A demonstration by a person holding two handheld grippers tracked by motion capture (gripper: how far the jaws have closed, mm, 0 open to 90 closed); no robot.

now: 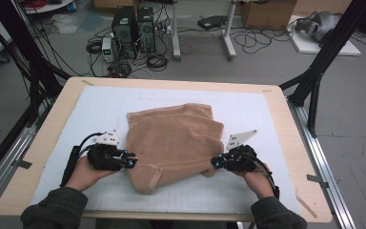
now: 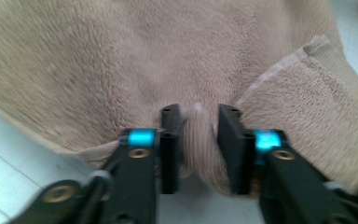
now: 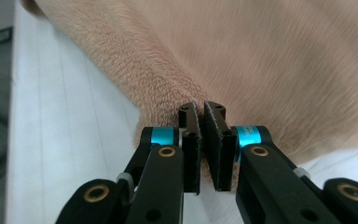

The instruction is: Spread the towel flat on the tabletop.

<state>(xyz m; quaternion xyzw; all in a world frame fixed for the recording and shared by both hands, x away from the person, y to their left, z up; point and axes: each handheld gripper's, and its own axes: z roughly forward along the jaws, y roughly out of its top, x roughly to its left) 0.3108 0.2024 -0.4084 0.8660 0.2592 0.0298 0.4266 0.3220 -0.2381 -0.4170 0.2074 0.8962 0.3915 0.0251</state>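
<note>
A tan towel [image 1: 176,138] lies folded and rumpled on the white gridded mat [image 1: 252,107]. My left gripper [image 1: 132,160] is at the towel's near left edge. In the left gripper view a thick fold of the towel [image 2: 121,56] stands bunched between the jaws of the left gripper [image 2: 198,112] and fills the gap. My right gripper [image 1: 214,162] is at the near right corner. In the right gripper view the right gripper [image 3: 200,109] has its jaws nearly together, pinching the thin edge of the towel [image 3: 261,56]. A hand holds each gripper.
The mat covers a wooden table [image 1: 47,138] with a bare rim all round. Black frame posts [image 1: 321,52] rise at both far corners. On the floor beyond stand two computer towers [image 1: 134,31], loose cables and a cardboard box [image 1: 267,13].
</note>
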